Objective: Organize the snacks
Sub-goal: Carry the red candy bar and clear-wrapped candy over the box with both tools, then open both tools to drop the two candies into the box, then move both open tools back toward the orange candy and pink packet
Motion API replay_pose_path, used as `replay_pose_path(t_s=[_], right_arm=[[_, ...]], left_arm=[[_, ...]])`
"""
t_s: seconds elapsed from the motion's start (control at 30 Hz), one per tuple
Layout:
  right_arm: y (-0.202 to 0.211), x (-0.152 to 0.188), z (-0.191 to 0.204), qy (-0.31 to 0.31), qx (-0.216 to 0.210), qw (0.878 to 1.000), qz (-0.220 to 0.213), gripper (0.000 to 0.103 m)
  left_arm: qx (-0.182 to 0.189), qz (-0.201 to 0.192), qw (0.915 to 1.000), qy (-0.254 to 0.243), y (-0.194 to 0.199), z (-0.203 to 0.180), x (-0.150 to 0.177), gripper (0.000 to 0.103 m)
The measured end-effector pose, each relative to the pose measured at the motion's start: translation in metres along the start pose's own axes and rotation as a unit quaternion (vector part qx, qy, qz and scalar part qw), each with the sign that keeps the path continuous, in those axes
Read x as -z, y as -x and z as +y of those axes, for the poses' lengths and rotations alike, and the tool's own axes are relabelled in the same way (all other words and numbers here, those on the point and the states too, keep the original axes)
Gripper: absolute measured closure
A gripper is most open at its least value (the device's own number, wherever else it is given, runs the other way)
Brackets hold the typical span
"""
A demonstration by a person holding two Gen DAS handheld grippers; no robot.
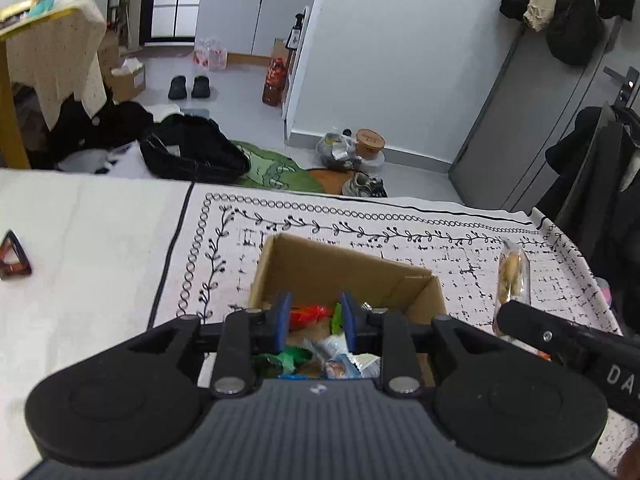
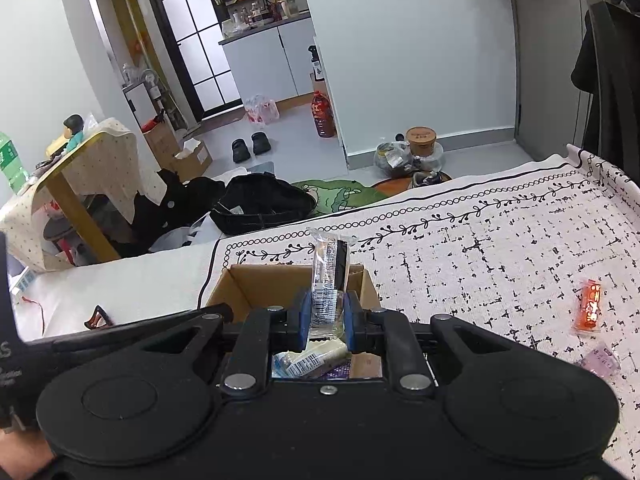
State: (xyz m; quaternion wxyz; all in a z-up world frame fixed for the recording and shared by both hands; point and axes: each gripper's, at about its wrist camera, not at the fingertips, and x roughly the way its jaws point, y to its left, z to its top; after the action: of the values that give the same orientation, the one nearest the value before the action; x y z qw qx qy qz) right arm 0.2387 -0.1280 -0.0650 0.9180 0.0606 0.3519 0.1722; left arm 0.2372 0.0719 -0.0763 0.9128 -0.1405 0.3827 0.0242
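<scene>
A white woven cloth with black vine border [image 2: 500, 248] covers the surface, grey floor beyond; the open brown cardboard box [image 1: 320, 268] holds crinkly wrapped snacks [image 1: 320, 354]; left gripper [image 1: 315, 320] jaws apart, empty, above it; right gripper [image 2: 326, 318] clamps a clear plastic snack packet [image 2: 329, 276] upright.

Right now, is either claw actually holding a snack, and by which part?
The right claw pinches a clear-wrapped snack by its lower end, over the cardboard box. The left claw holds nothing.

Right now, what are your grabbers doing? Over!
Left gripper open, empty, over cardboard box. Right gripper shut on clear snack packet above the box. Orange snack and purple snack loose on cloth. Nothing blocking.
</scene>
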Motion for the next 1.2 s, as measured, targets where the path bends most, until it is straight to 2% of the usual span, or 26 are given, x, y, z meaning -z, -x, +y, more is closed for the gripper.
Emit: replay_pose_path(t_s=[0.13,0.33,0.4,0.43,0.47,0.5,0.57,0.67,0.73,0.83,1.2], right_arm=[[-0.004,-0.002,0.002,-0.003,-0.005,1.0,0.002,0.086],[-0.006,-0.008,0.007,-0.001,-0.025,1.0,-0.004,0.086],[-0.006,-0.011,0.01,0.008,-0.029,1.0,-0.009,0.081],[-0.007,-0.012,0.009,0.009,-0.023,1.0,-0.009,0.075],[-0.008,-0.013,0.007,0.006,-0.021,1.0,-0.005,0.065],[-0.008,-0.013,0.003,-0.003,-0.023,1.0,-0.002,0.061],[-0.006,-0.014,-0.007,-0.022,-0.028,0.999,-0.003,0.058],[-0.004,-0.012,-0.024,-0.037,-0.015,0.999,-0.002,0.058],[-0.003,-0.011,-0.034,-0.047,-0.007,0.999,0.001,0.058],[0.001,-0.007,-0.05,-0.06,0.008,0.998,0.006,0.058],[0.022,0.011,-0.094,-0.082,0.044,0.996,0.012,0.048]], left_arm=[[-0.006,-0.001,1.0,-0.001,0.006,0.004,0.004,0.059],[-0.009,-0.002,0.9999,-0.005,0.015,0.005,0.006,0.054],[-0.011,-0.004,0.9999,-0.009,0.017,0.005,0.007,0.053],[-0.012,-0.005,0.9999,-0.011,0.018,0.005,0.007,0.051],[-0.012,-0.006,0.9998,-0.011,0.018,0.005,0.007,0.05],[-0.013,-0.007,0.9998,-0.011,0.019,0.005,0.007,0.048],[-0.015,-0.008,0.9998,-0.011,0.019,0.006,0.008,0.046],[-0.015,-0.007,0.9998,-0.012,0.019,0.006,0.008,0.042],[-0.011,-0.006,0.9998,-0.014,0.019,0.006,0.007,0.033],[-0.012,-0.007,0.9998,-0.016,0.019,0.002,0.007,0.026],[-0.002,-0.002,0.9998,-0.02,0.015,-0.022,0.012,0.016]])
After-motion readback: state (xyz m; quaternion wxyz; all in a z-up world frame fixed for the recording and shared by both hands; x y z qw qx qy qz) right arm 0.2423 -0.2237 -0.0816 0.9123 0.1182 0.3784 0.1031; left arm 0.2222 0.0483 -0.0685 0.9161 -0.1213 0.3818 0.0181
